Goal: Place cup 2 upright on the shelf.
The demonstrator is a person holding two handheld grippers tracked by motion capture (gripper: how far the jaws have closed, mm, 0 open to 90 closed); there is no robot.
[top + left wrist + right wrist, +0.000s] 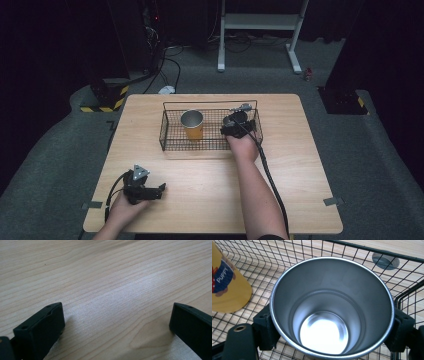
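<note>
A black wire basket (169, 142) stands on the far half of the wooden table (210, 200). A yellow cup (192, 125) with a steel lining stands upright in the basket's left part; in the right gripper view its printed yellow side (227, 282) is at the left. My right gripper (239, 126) reaches into the basket's right end, shut on a bare steel cup (332, 310) with one jaw on each side of the cup's wall. The cup is upright and empty. My left gripper (159, 190) rests open near the table's front left, jaws wide apart over bare wood (116, 322).
A grey round disc (385, 260) sits in the tabletop just beyond the basket's far wire rim (362, 248). Behind the table are a white desk frame (260, 22), floor cables (167, 65) and yellow-black striped bases (107, 102).
</note>
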